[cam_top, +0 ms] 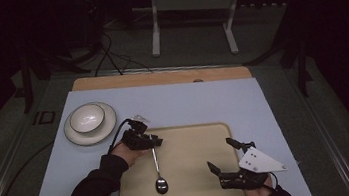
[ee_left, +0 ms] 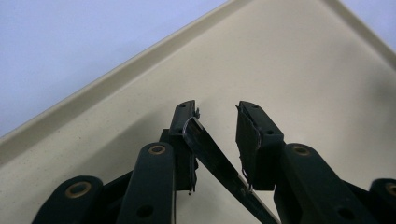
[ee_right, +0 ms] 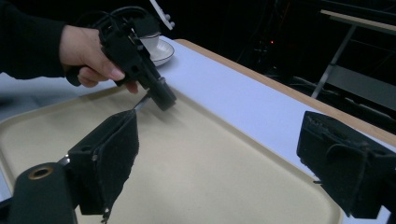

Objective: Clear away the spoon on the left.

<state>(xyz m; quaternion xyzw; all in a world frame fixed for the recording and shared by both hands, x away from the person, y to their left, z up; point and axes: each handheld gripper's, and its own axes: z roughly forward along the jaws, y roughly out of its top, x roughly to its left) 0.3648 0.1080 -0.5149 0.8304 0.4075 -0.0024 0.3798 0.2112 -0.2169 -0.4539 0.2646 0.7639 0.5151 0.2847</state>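
Lying on one tray (cam_top: 193, 141) — one spoon (cam_top: 158, 173) (left gripper (cam_top: 156, 141) loosened).

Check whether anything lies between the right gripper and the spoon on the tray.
Nothing visible does. The spoon lies on the beige tray, its handle between the left gripper's jaws with a gap at one pad. The right gripper, jaws wide apart, hovers over the tray's right side, with bare tray between it and the spoon.

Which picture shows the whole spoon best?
The high view: the spoon lies on the tray with bowl and handle both visible, at the left gripper. The left gripper view gives just the handle tip between open jaws. The right gripper view shows a sliver of handle.
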